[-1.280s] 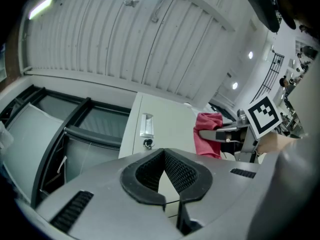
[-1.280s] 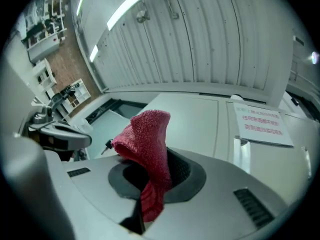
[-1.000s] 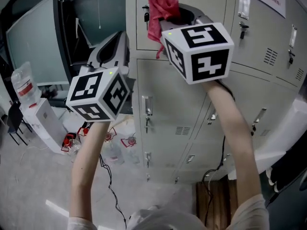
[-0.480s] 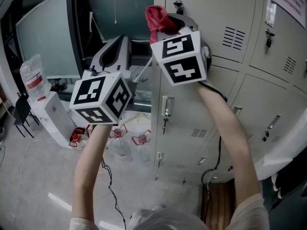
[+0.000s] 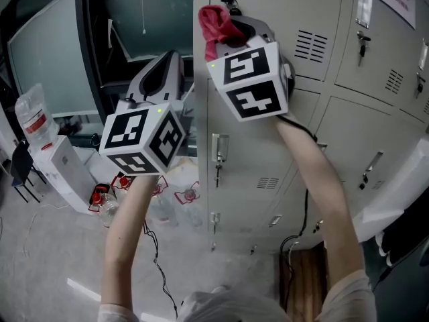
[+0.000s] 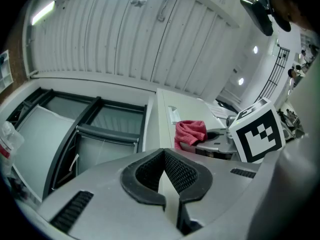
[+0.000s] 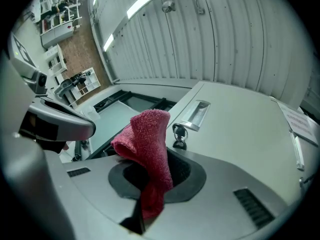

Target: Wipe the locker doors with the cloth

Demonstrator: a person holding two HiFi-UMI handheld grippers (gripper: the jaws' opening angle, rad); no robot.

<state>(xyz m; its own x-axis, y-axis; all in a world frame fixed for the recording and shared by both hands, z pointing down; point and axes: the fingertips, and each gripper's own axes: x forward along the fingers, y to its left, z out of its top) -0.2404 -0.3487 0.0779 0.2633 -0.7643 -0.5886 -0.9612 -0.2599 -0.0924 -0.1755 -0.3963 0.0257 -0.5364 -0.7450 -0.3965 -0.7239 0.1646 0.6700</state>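
- Sticking lengthwise out of the right tool point(image 7: 150, 194), pinched: fuzzy red cloth point(image 7: 149, 139), bunched end toward the smooth grey locker door point(image 7: 240, 129).
- Left tool point(image 6: 169, 194) closed, empty.

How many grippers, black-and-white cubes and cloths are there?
Grippers: 2 (left gripper, right gripper)
Marker cubes: 2 (left cube, right cube)
Cloths: 1 (red cloth)
Total: 5
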